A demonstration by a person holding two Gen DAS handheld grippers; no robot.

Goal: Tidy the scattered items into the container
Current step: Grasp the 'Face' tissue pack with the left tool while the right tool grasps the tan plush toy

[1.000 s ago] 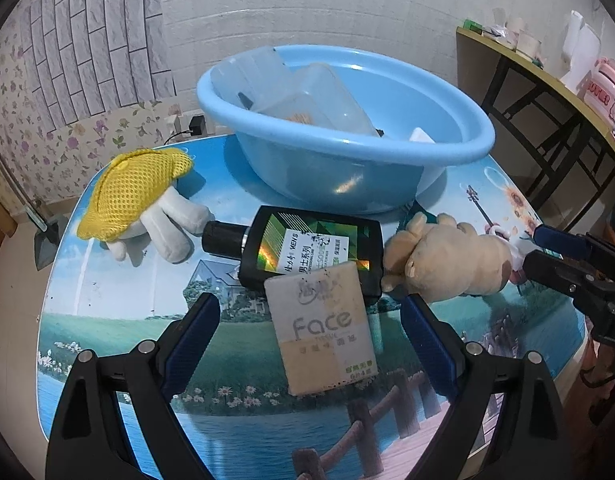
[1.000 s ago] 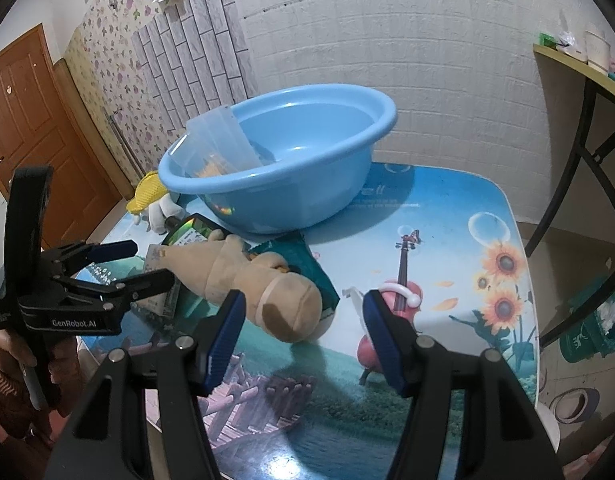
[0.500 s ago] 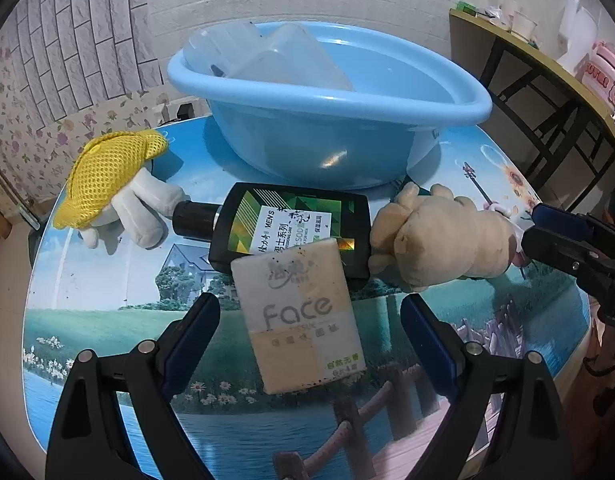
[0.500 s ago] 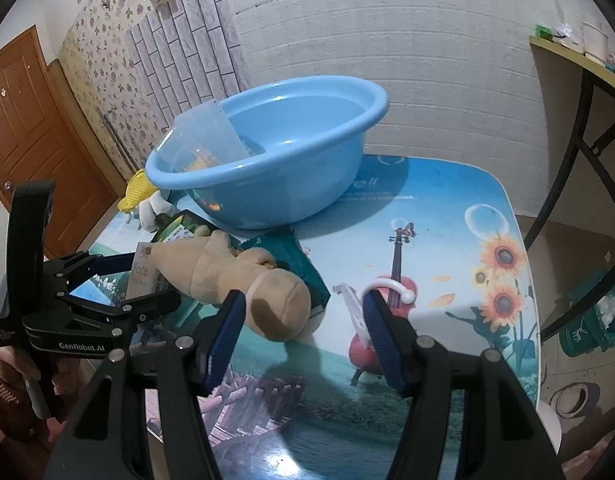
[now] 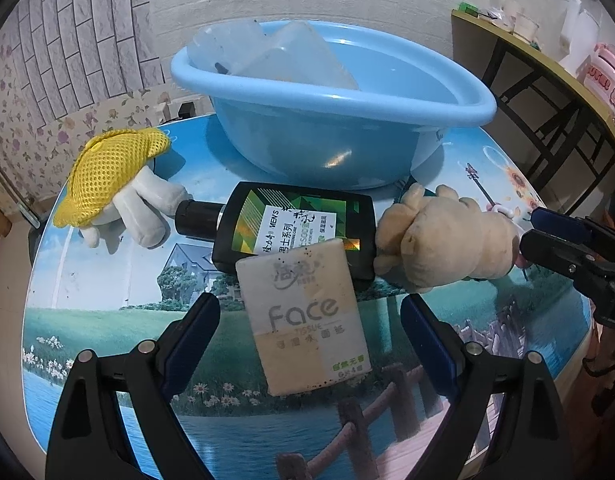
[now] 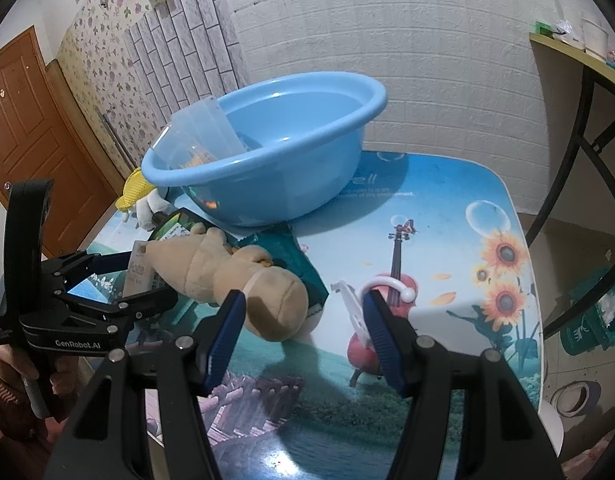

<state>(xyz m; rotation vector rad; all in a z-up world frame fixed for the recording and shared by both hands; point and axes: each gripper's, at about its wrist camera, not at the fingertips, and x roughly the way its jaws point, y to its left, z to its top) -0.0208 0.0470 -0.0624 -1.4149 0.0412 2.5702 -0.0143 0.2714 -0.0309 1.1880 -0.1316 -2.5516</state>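
On the picture-printed table (image 5: 107,320), a blue basin (image 5: 331,120) sits at twelve o'clock in the left wrist view, with a clear plastic container (image 5: 275,56) leaning inside against its left rim. Just below the basin a black bottle (image 5: 295,236) lies on its side, cap pointing to nine o'clock, where a yellow-capped plush toy (image 5: 111,184) lies touching the cap. A pack of face tissue (image 5: 307,320) rests tilted on the bottle's lower edge, reaching toward six o'clock. At three o'clock of the bottle a tan plush toy (image 5: 443,240) lies touching it.

The left gripper (image 5: 307,336) hangs with its fingers spread wide on either side of the tissue pack, the pads clear of it.

From the right wrist view, the right gripper (image 6: 303,320) stands partly spread with nothing pinched; the tan plush's head is just beyond its left finger, and a white hook (image 6: 371,292) lies by its right finger at one o'clock. A green packet (image 6: 299,268) lies under the plush.
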